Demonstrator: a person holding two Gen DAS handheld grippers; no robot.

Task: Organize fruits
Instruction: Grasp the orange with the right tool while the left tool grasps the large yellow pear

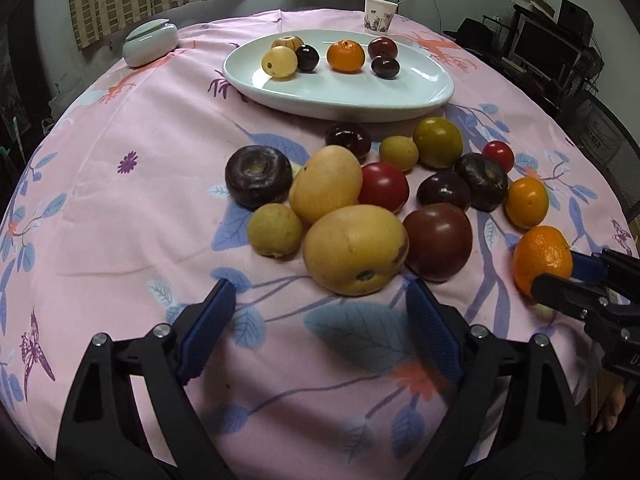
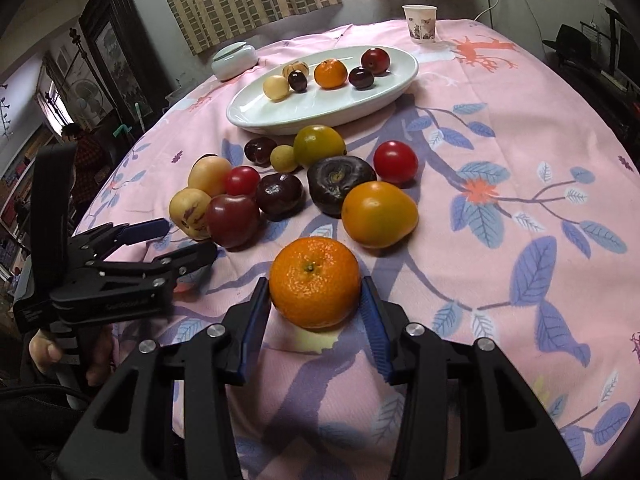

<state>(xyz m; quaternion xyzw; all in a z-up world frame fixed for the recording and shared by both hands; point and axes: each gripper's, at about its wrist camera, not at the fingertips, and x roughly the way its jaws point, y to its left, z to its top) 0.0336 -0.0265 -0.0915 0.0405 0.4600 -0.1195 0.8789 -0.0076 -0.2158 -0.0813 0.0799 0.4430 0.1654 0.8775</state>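
The right gripper [image 2: 316, 292] sits low over the pink floral tablecloth [image 2: 500, 128], its two blue-padded fingers [image 2: 374, 320] pointing toward the plate, one on each side of a mandarin [image 2: 315, 282] that rests on the cloth; the pads are at or almost at the peel, and whether they press it cannot be told. In the left wrist view the same mandarin [image 1: 543, 261] shows at the right edge with the right gripper [image 1: 560, 276] around it. The left gripper [image 1: 320, 320] hovers just short of the loose fruit pile, its jaws spread wide with only cloth between them, the nearest large yellow fruit [image 1: 355, 250] just ahead of the tips. In the right wrist view the left gripper [image 2: 188, 242] reaches in from the left, a hand [image 2: 48, 352] on its handle. The white oval plate [image 1: 360, 92] lies farther back and holds six fruits: one mandarin, three dark red round ones, one pale yellow and one mottled tan. Off the plate, besides the mandarin between the pads, thirteen fruits can be counted: two large yellow, two small yellow, one yellow-green, one yellow-orange, two red tomatoes, one brownish tomato, two dark flattened ones and two glossy dark red ones. One paper cup [image 1: 379, 15] and one lidded pale jar [image 1: 150, 42] stand at the far edge.
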